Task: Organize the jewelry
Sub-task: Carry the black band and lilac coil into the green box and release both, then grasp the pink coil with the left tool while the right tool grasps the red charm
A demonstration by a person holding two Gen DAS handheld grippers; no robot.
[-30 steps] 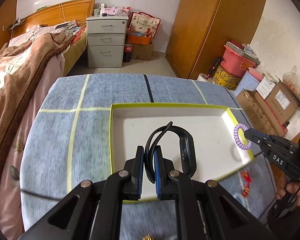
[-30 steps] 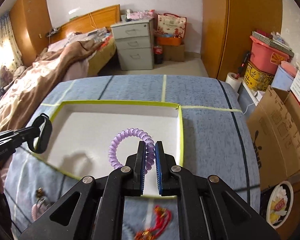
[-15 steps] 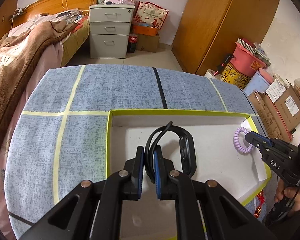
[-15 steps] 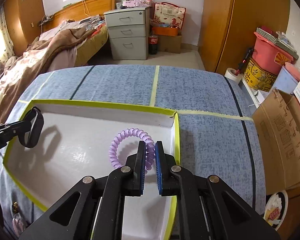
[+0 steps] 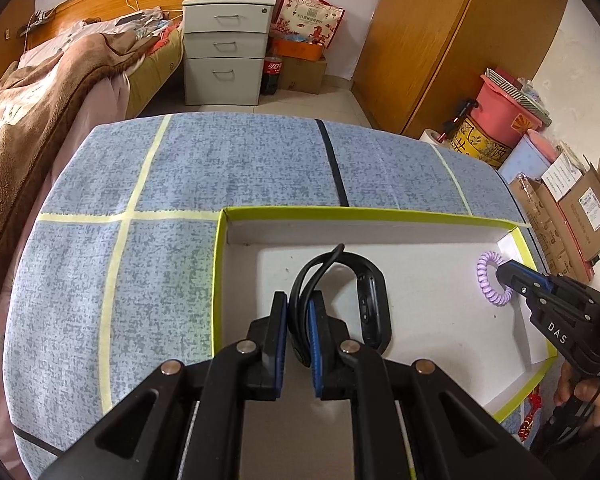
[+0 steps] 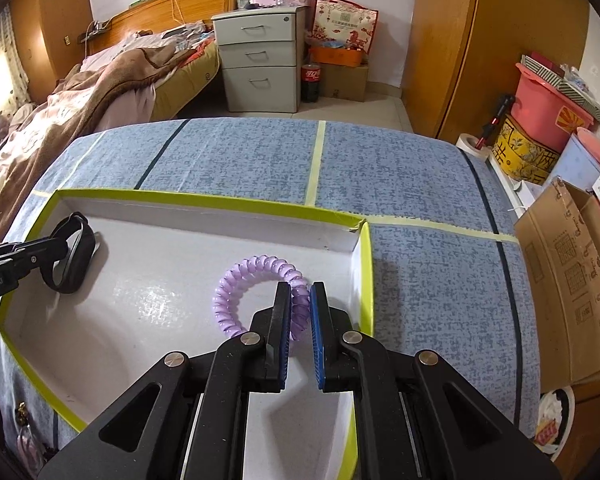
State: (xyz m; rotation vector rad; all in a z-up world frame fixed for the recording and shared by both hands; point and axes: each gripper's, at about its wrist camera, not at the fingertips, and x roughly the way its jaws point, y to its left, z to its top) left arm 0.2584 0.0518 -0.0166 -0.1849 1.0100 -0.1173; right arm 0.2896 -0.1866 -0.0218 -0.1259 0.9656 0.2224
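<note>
A white tray with a yellow-green rim (image 5: 219,280) (image 6: 366,272) lies on the blue tablecloth. My left gripper (image 5: 298,304) is shut on a black wristband (image 5: 370,300) and holds it low over the tray's left part; it also shows in the right wrist view (image 6: 70,258). My right gripper (image 6: 300,300) is shut on a purple spiral hair tie (image 6: 256,268) over the tray's right part, close to the floor of the tray. The hair tie also shows in the left wrist view (image 5: 490,284).
Red tasselled jewelry (image 5: 530,420) lies on the cloth by the tray's near right corner. More trinkets (image 6: 26,432) lie at the near left. A bed (image 5: 40,80), a nightstand (image 5: 224,52) and cardboard boxes (image 6: 572,280) stand around the table.
Both grippers have moved forward and down into the tray, carrying the wristband and the hair tie. Both stay shut on their items.
</note>
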